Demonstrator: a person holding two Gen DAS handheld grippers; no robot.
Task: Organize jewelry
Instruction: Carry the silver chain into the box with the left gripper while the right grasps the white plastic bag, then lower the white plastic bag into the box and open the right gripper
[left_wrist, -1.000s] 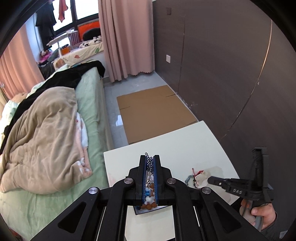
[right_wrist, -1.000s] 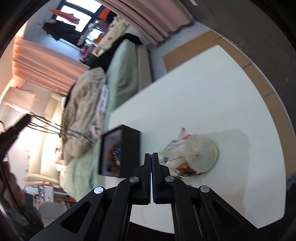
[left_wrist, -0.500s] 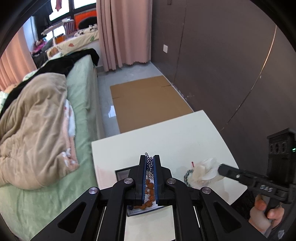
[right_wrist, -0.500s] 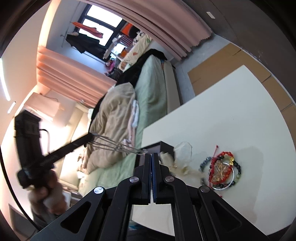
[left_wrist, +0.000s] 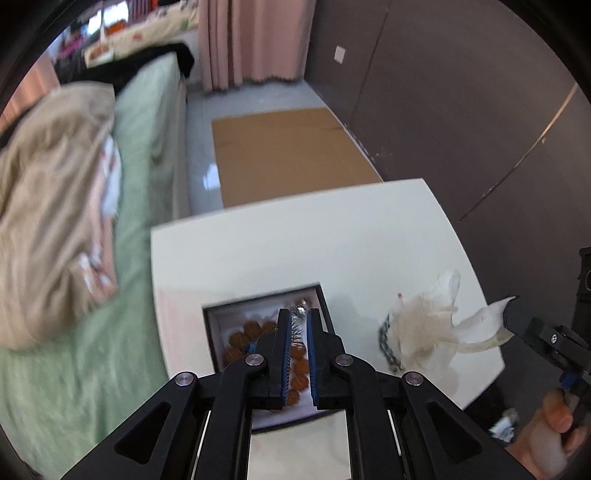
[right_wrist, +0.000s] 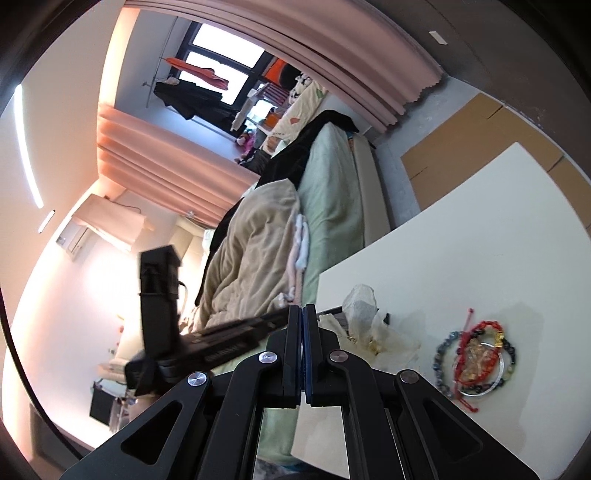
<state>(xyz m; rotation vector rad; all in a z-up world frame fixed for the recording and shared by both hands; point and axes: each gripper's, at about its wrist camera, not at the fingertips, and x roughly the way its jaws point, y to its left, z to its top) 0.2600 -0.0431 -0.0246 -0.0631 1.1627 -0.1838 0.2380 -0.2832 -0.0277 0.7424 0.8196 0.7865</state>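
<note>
My left gripper (left_wrist: 298, 317) is nearly shut on a silver chain (left_wrist: 297, 318) and hangs over the black jewelry box (left_wrist: 321, 295), whose white tray holds brown beads (left_wrist: 243, 334). My right gripper (right_wrist: 303, 312) is shut on a crumpled clear plastic bag (right_wrist: 373, 328), lifted off the table; the bag shows in the left wrist view (left_wrist: 436, 325) held by the right gripper (left_wrist: 511, 314). A pile of bracelets (right_wrist: 476, 354), red, dark and clear beads, lies on the white table (right_wrist: 461, 240). A dark bead bracelet (left_wrist: 388, 343) lies beside the bag.
The white table (left_wrist: 295, 236) stands beside a bed with green sheet (left_wrist: 144, 147) and beige blanket (left_wrist: 48, 192). Flat cardboard (left_wrist: 288, 151) lies on the floor beyond. A dark wall (left_wrist: 461, 92) runs along the right. The left gripper's body (right_wrist: 162, 295) is at left.
The left gripper has lowered over the box with the chain, showing more of the tray. The right gripper has lifted the plastic bag higher off the bracelets.
</note>
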